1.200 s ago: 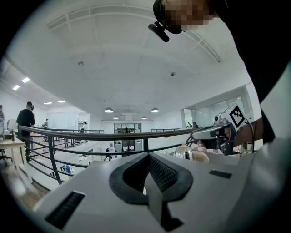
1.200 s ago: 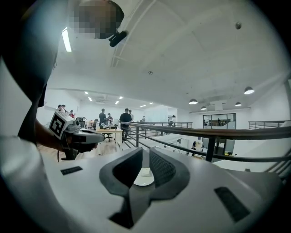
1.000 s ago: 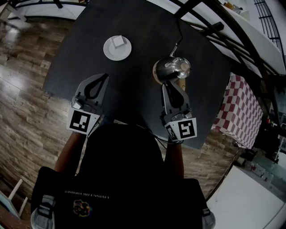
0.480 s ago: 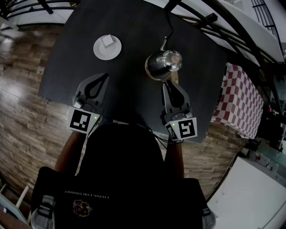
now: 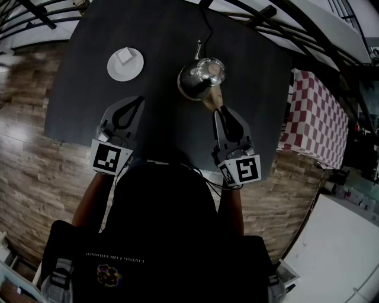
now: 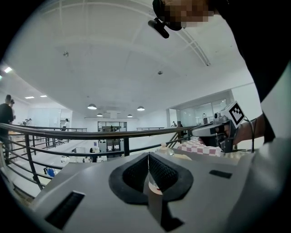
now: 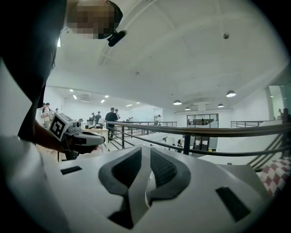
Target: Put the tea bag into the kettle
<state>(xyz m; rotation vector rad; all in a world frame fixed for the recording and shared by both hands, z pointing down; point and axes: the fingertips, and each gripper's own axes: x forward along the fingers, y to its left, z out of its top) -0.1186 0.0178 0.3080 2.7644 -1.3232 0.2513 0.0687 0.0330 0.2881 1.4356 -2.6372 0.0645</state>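
A white tea bag (image 5: 124, 55) lies on a small white plate (image 5: 132, 69) at the far left of the dark table (image 5: 160, 35). The steel kettle (image 5: 200, 78) stands mid-table with its lid on, spout pointing away and wooden handle (image 5: 214, 102) pointing at me. My left gripper (image 5: 140, 99) is shut and empty, hovering near the plate's near right side, apart from it. My right gripper (image 5: 217, 111) is also shut and empty, its tips just short of the kettle handle. The left gripper view shows shut jaws (image 6: 148, 154); the right gripper view shows the same (image 7: 145, 149).
The table's near edge (image 5: 177, 158) runs just under both grippers. A red-and-white checked cloth (image 5: 317, 118) hangs off to the right. A dark metal railing (image 5: 254, 15) passes behind the table. Wooden floor (image 5: 29, 154) lies to the left. People stand far off beyond the railing.
In the head view the plate and kettle have slid up and to the left, so both grippers have shifted right along the table. The kettle now sits left of the right gripper's line. Both stay shut.
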